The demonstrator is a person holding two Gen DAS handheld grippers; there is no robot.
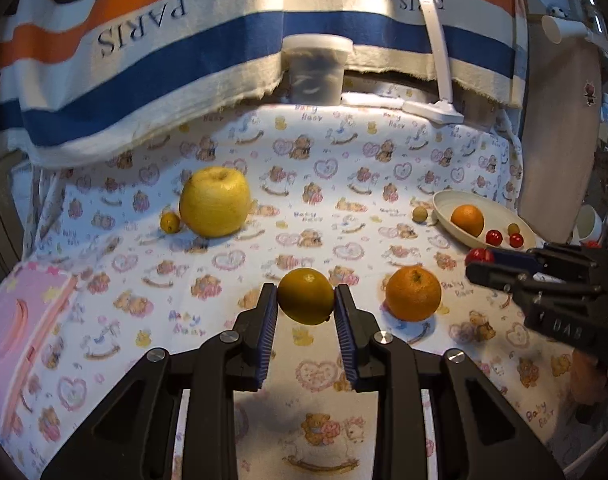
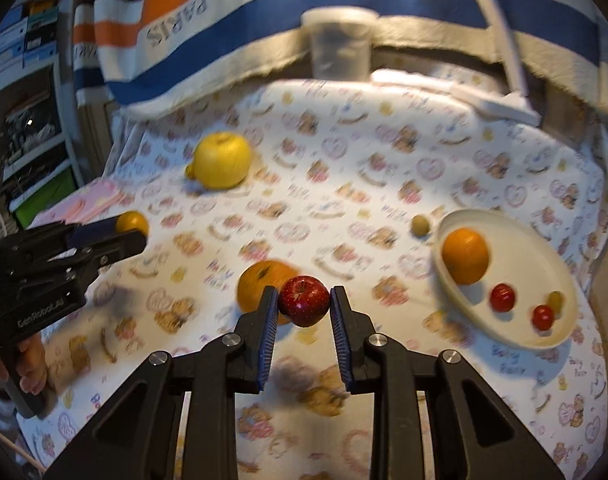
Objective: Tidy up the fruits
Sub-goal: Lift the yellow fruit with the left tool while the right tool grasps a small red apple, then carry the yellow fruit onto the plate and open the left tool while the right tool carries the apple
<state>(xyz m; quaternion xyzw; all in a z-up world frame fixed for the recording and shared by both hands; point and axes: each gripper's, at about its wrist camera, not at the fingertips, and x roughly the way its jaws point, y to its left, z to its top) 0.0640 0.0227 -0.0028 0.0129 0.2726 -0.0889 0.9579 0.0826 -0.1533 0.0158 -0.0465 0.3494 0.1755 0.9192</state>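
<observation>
Surface: a tabletop under a bear-print cloth [image 1: 344, 152]; a striped PARIS towel [image 1: 207, 40] hangs along its far edge.
Pink box [image 1: 19, 320]: at the left edge of the tabletop, towards the near corner.
Small yellow fruit [image 1: 170, 223]: left part of the tabletop, touching or just beside the large yellow apple [image 1: 215, 202] on that apple's left.
Left gripper [image 1: 306, 300]: jaws pinching a yellow-orange citrus [image 1: 306, 296], blue pads pressed on both its sides; the fruit hangs clear of the cloth, over the near middle.
Plastic tub [image 1: 316, 68]: at the far edge, middle, half under the towel.
Loose orange [image 1: 413, 293]: on the cloth right of the held citrus, near the front edge.
Lamp base [image 1: 434, 110]: white, at the far edge towards the right corner.
Small olive-coloured fruit [image 1: 420, 214]: on the cloth just outside the left rim of the plate.
Right gripper [image 2: 304, 302]: jaws closed on a small red apple [image 2: 304, 300], stem up, held above the cloth in front of the loose orange.
Plate [image 2: 544, 264]: cream, at the right edge; it holds an orange [image 2: 465, 255], two red cherry-size fruits [image 2: 502, 297] and one small greenish fruit [image 2: 555, 300].
</observation>
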